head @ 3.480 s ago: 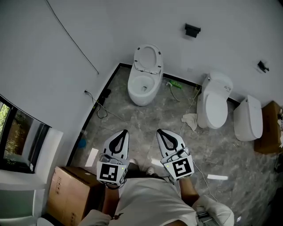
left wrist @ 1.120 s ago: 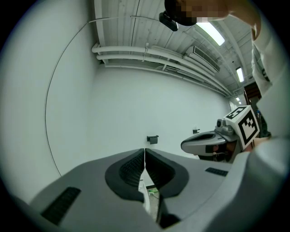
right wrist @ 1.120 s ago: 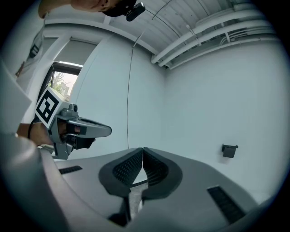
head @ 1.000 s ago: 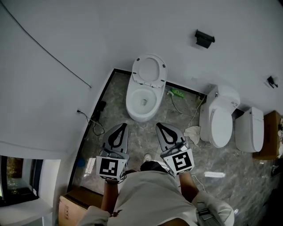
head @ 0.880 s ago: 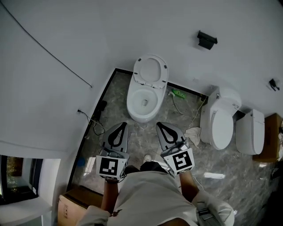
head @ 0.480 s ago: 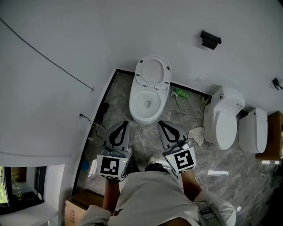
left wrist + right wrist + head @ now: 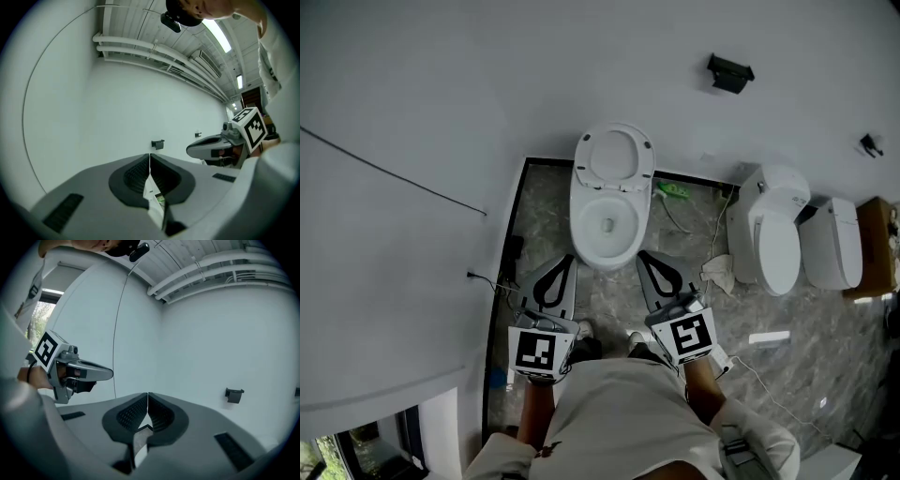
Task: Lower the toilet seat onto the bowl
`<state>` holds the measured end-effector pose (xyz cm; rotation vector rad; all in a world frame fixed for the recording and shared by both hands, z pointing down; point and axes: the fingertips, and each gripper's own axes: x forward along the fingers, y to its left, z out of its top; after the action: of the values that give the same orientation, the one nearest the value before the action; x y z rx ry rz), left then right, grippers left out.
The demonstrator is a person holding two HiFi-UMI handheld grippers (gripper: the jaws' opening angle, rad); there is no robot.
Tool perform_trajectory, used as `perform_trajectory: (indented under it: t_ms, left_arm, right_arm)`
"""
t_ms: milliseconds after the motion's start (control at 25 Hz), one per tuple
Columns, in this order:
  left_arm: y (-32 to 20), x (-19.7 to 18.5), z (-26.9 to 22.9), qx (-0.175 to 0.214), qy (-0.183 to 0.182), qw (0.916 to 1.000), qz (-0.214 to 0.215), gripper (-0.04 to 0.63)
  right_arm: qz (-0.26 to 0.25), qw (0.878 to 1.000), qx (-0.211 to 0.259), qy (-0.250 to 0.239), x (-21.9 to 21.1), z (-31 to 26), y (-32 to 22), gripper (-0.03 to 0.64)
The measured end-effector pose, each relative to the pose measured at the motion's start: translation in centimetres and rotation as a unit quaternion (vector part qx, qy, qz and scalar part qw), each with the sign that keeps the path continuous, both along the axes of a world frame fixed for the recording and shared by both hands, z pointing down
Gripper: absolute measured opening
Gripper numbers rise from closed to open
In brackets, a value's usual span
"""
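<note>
Approach: left gripper (image 7: 563,262) and right gripper (image 7: 644,258), fingers closed and empty, just short of bowl (image 7: 605,246); next, reach ahead to upright toilet seat (image 7: 613,157) and tip it down.

Left gripper (image 7: 561,270) and right gripper (image 7: 652,265) nearer the toilet (image 7: 619,246) than before

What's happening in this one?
A person stands facing a toilet, with a gripper in each hand. The left gripper and right gripper are both shut and empty, and are held just short of the bowl. The seat is raised against the wall and nothing touches it. Two other toilets stand to the right.
</note>
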<state>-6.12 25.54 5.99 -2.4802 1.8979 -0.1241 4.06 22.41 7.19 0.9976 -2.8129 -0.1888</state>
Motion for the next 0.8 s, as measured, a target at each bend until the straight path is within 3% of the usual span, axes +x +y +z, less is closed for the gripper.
perform_trajectory:
  t_ms: [400, 680, 800]
  left_arm:
    - [-3.8, -5.1, 0.9, 0.001, -0.004, 0.9973, 0.074, 0.024]
    - [-7.4, -5.6, 1.1, -0.006, 0.023, 0.9942, 0.105, 0.025]
    - [-8.9, -5.3, 1.4, -0.006, 0.018, 0.9929, 0.117, 0.025]
  right_arm:
    - [0.077, 0.997, 0.007, 0.011, -4.8, 0.0, -2.4, 0.021]
    - [0.114, 0.993, 0.002, 0.022, -5.1, 0.4, -4.8, 0.021]
    - [0.123, 0.992, 0.005, 0.024, -5.0, 0.5, -6.2, 0.021]
